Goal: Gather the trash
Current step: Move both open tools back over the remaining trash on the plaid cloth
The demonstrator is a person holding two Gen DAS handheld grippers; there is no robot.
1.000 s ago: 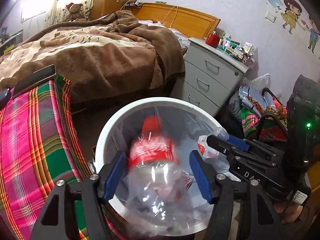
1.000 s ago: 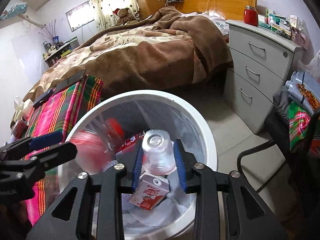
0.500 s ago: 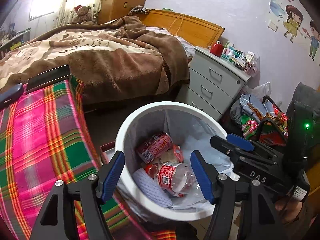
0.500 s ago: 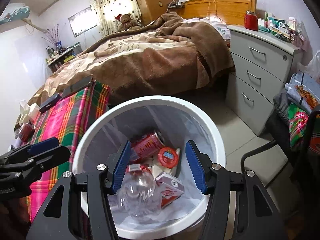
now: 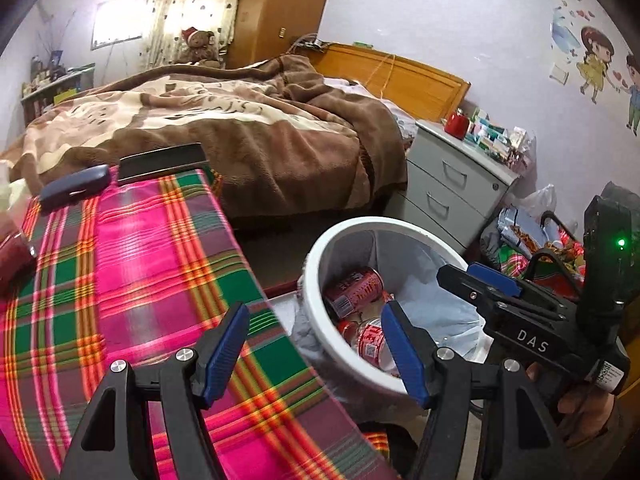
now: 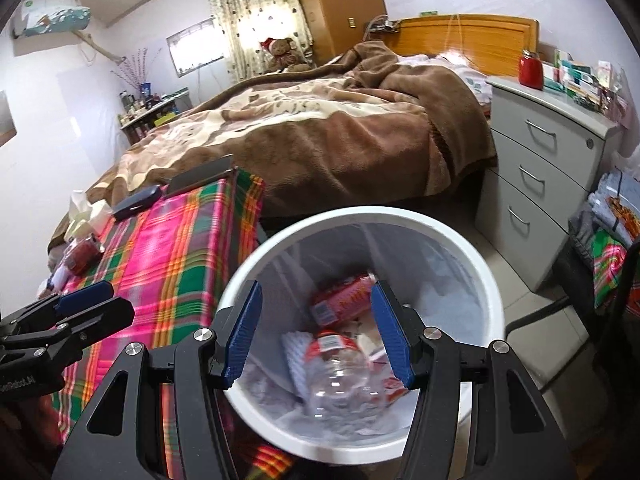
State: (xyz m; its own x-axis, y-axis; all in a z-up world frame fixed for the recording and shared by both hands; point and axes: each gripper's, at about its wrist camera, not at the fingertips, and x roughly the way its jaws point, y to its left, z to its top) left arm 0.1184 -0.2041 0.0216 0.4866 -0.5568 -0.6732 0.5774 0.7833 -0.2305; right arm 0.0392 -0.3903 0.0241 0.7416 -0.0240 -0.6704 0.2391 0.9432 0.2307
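Below the right gripper (image 6: 316, 332), whose blue-padded jaws stand wide apart and hold nothing, sits the white trash bin (image 6: 460, 240), lined with a pale plastic bag. Inside it lie a crumpled clear plastic bottle (image 6: 340, 384) with a red label and, beyond that, a red drink can (image 6: 344, 300) on its side. The left gripper (image 5: 316, 354) is likewise spread open and empty, hovering over the edge of the plaid cloth (image 5: 132, 272), with the bin just to its right. Far ahead lies a bed (image 6: 320, 128) under a brown blanket.
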